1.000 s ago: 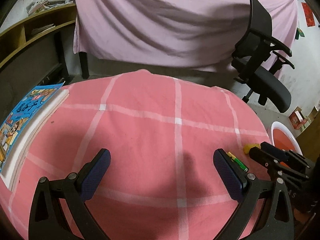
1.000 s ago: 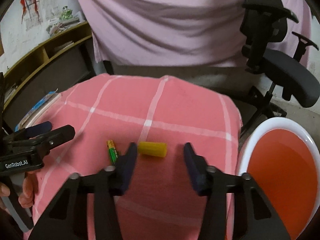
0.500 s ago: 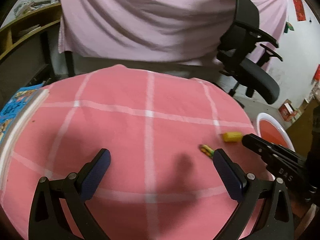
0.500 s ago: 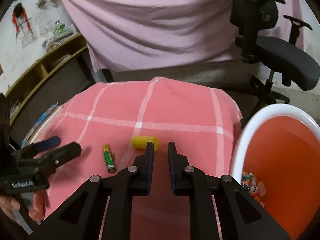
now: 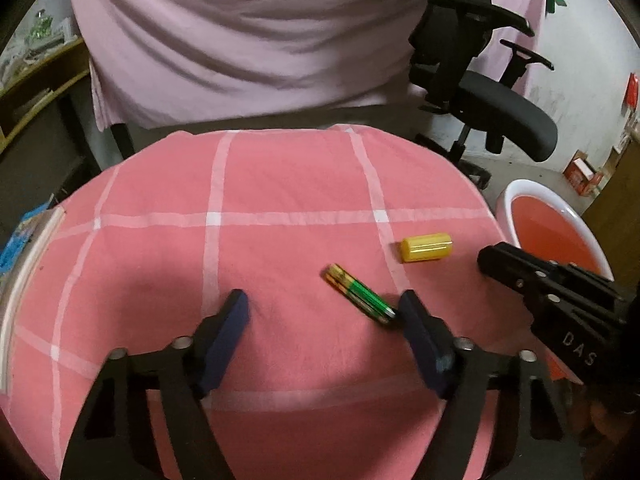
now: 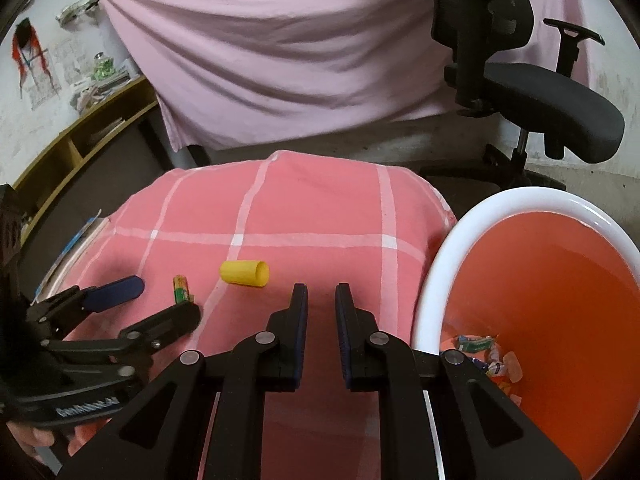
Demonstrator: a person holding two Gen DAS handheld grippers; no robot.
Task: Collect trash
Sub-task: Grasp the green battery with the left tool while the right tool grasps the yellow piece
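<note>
A green and yellow battery (image 5: 360, 295) lies on the pink checked cloth (image 5: 280, 184), just left of my left gripper's right fingertip. A yellow cap (image 5: 427, 247) lies beyond it, toward the bin. My left gripper (image 5: 322, 306) is open and low over the cloth. My right gripper (image 6: 321, 300) is nearly closed with a narrow gap and holds nothing, between the yellow cap (image 6: 245, 273) and the orange bin (image 6: 540, 320). The battery (image 6: 181, 288) is partly hidden behind the left gripper in the right wrist view.
The white-rimmed bin (image 5: 532, 200) stands off the table's right edge with wrappers (image 6: 484, 354) in its bottom. A book (image 5: 16, 240) lies at the left edge. A black office chair (image 5: 480, 92) stands behind, and a pink sheet (image 5: 240, 40) hangs at the back.
My left gripper has swung right and forward, so the battery now lies beside its right finger. My right gripper closed from open to nearly shut and drew back toward the bin.
</note>
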